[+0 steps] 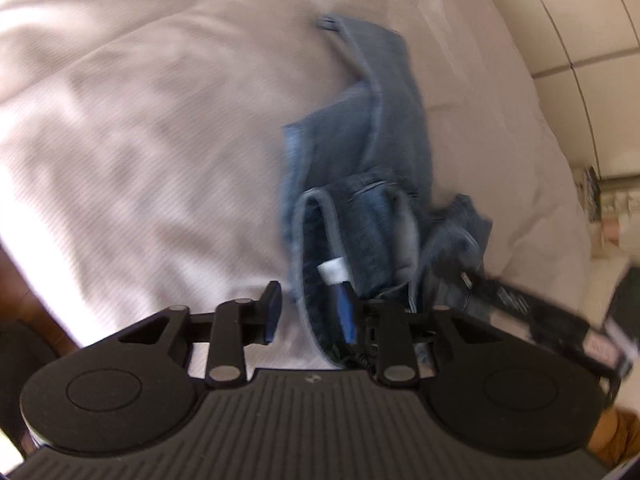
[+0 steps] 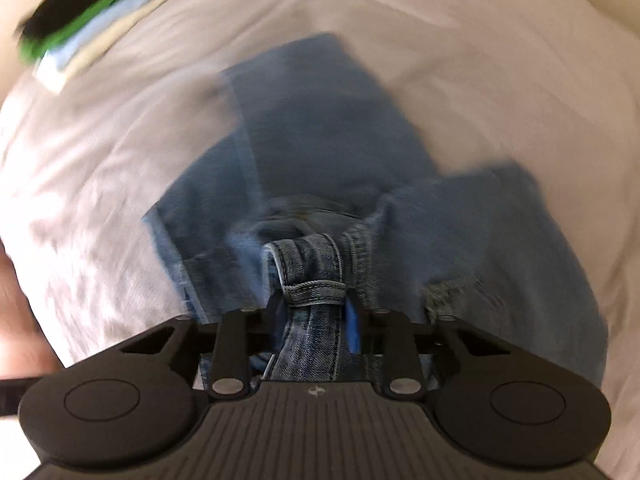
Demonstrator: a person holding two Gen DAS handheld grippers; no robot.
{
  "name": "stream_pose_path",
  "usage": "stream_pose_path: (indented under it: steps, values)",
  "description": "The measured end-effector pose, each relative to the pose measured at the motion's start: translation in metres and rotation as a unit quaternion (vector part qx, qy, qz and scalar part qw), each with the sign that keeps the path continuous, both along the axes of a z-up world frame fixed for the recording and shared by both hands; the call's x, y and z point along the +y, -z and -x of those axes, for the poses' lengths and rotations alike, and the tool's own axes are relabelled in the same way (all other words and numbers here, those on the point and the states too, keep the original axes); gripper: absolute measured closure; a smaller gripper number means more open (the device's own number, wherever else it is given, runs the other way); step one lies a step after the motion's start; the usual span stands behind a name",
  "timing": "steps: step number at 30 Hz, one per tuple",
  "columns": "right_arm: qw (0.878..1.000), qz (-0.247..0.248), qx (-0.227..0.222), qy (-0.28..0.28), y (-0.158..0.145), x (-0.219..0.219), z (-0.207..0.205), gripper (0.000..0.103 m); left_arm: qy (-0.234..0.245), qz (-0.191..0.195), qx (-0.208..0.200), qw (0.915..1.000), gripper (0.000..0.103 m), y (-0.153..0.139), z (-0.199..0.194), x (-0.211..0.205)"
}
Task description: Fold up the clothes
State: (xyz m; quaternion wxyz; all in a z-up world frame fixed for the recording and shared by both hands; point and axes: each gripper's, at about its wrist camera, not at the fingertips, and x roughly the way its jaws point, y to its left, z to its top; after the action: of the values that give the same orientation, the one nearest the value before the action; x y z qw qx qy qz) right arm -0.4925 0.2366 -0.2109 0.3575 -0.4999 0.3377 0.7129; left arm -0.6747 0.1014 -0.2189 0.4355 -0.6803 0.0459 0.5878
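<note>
Jeans (image 2: 320,152) lie crumpled on a white bed (image 1: 140,120), not yet folded flat. Nearest, the right claw (image 2: 310,304) is clenched on a bunched part of the waistband with a belt loop. The left claw (image 1: 310,312) stands released: its right finger is inside a fold of the denim, but the pads do not press it. Farther away, the legs spread unevenly over the sheet. At the far corner a stack of folded clothes (image 2: 84,20) waits. I judge most folding is left.
</note>
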Motion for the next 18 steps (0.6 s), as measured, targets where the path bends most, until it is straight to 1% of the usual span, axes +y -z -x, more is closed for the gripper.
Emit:
stream_pose_path:
  steps: [1, 3, 4, 5, 6, 8, 9, 10, 11, 12, 13, 14, 16, 18]
  values:
    - [0.999, 0.008, 0.012, 0.035, -0.005, 0.005, -0.024, 0.083, 0.012, -0.007, -0.001, 0.9999, 0.072, 0.000, -0.002, 0.010]
    - [0.994, 0.023, 0.024, 0.102, -0.012, 0.013, -0.075, 0.084, 0.031, -0.020, -0.006, 0.9993, 0.066, 0.002, -0.005, 0.032]
    - [0.990, 0.032, 0.027, 0.134, -0.014, 0.015, -0.100, 0.084, 0.032, -0.022, -0.008, 0.9992, 0.058, 0.006, -0.005, 0.041]
    - [0.985, 0.043, 0.030, 0.164, -0.013, 0.018, -0.124, 0.084, 0.033, -0.023, -0.011, 0.9991, 0.050, 0.010, -0.006, 0.050]
    - [0.979, 0.057, 0.033, 0.193, -0.011, 0.019, -0.146, 0.084, 0.033, -0.025, -0.013, 0.9990, 0.047, 0.013, -0.006, 0.059]
    - [0.962, 0.089, 0.048, 0.252, -0.001, 0.019, -0.185, 0.084, 0.024, -0.018, -0.021, 0.9993, 0.046, 0.025, -0.004, 0.073]
    - [0.954, 0.106, 0.060, 0.275, 0.005, 0.018, -0.199, 0.084, 0.015, -0.011, -0.028, 0.9995, 0.045, 0.032, -0.003, 0.078]
    - [0.947, 0.117, 0.070, 0.290, 0.011, 0.017, -0.209, 0.084, 0.006, -0.004, -0.034, 0.9994, 0.041, 0.038, -0.002, 0.082]
    - [0.943, 0.125, 0.072, 0.300, 0.016, 0.015, -0.215, 0.083, 0.000, 0.001, -0.044, 0.9990, 0.038, 0.044, -0.002, 0.086]
    - [0.939, 0.131, 0.071, 0.308, 0.021, 0.013, -0.220, 0.083, 0.002, 0.004, -0.059, 0.9983, 0.038, 0.051, -0.004, 0.091]
    - [0.937, 0.136, 0.074, 0.313, 0.025, 0.011, -0.224, 0.083, 0.009, 0.006, -0.074, 0.9972, 0.043, 0.056, -0.009, 0.095]
    - [0.935, 0.138, 0.080, 0.315, 0.026, 0.010, -0.227, 0.082, 0.018, 0.009, -0.088, 0.9959, 0.067, 0.061, -0.014, 0.099]
    - [0.934, 0.145, 0.093, 0.312, 0.027, 0.011, -0.231, 0.081, 0.040, 0.012, -0.105, 0.9936, 0.091, 0.065, -0.027, 0.104]
    - [0.935, 0.145, 0.104, 0.306, 0.020, 0.014, -0.237, 0.077, 0.047, 0.001, -0.104, 0.9935, 0.092, 0.060, -0.038, 0.102]
